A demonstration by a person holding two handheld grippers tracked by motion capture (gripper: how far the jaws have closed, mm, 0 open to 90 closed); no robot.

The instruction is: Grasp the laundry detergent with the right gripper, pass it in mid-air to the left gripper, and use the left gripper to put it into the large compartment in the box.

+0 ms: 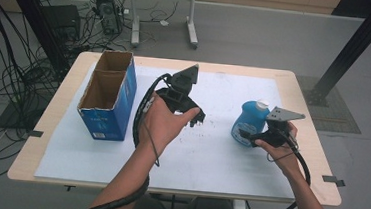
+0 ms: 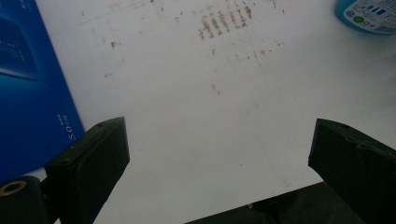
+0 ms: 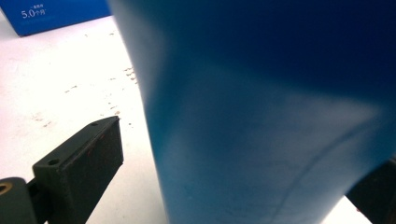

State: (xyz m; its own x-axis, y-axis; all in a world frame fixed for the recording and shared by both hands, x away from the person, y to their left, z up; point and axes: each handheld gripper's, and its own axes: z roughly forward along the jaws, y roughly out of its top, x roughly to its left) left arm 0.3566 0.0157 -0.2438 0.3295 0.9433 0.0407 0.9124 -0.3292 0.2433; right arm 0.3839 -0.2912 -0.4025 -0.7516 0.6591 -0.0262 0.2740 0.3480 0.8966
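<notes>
Right gripper [image 1: 249, 135], fingers apart, straddles the upright blue bottle [image 1: 249, 121]; left gripper [image 1: 196, 116], fingers apart, hangs empty. Box [image 1: 108, 96] unfilled; bottle ungrasped.

I see open white mat [image 1: 210, 151] mid-table, passable | blue box [image 1: 108, 96] blocks far left, open top | blue bottle [image 1: 249, 122] blocks right, sits between my right gripper [image 1: 251, 136] jaws | left gripper [image 1: 195, 116] jaws spread over bare mat

High view set above the near edge, angled forward and down over the white mat [image 1: 210, 151], left gripper view held close above the mat, blue bottle [image 2: 366, 14] at its corner, right gripper view pressed near that bottle [image 3: 261, 116], blue box [image 3: 51, 14] shared by all.
</notes>
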